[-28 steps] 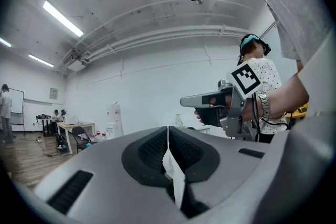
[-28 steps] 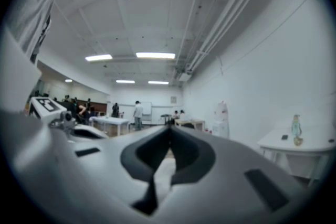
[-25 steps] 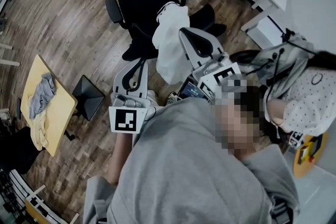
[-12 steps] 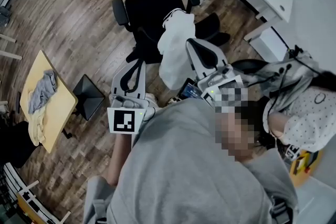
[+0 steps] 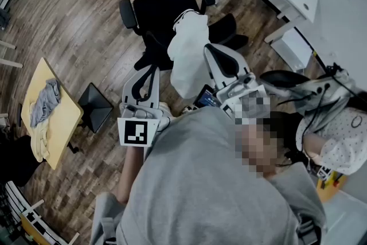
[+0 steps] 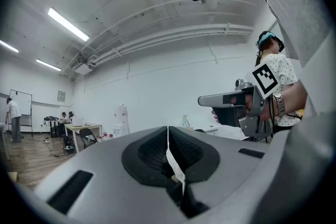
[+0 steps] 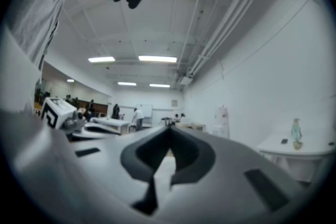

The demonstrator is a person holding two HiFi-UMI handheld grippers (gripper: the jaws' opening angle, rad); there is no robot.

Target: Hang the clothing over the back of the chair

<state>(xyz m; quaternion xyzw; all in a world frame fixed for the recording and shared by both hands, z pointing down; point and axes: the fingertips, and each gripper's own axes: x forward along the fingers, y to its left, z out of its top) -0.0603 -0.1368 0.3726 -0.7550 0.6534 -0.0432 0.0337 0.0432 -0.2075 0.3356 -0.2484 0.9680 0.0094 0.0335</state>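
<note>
The white clothing (image 5: 188, 54) looks light and limp, drooping by the chair (image 5: 163, 6). The left hand-held gripper (image 6: 168, 139) and right hand-held gripper (image 7: 169, 141) each pinch its edge; wide-set top holds should suit it.

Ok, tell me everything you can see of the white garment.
The garment is white, thin-looking cloth, bunched and creased. It hangs down in front of the black chair and is not yet draped over its back. The right tongs are shut on it, and a thin white fold is pinched in the shut left tongs. Whether it touches the chair cannot be told.
</note>
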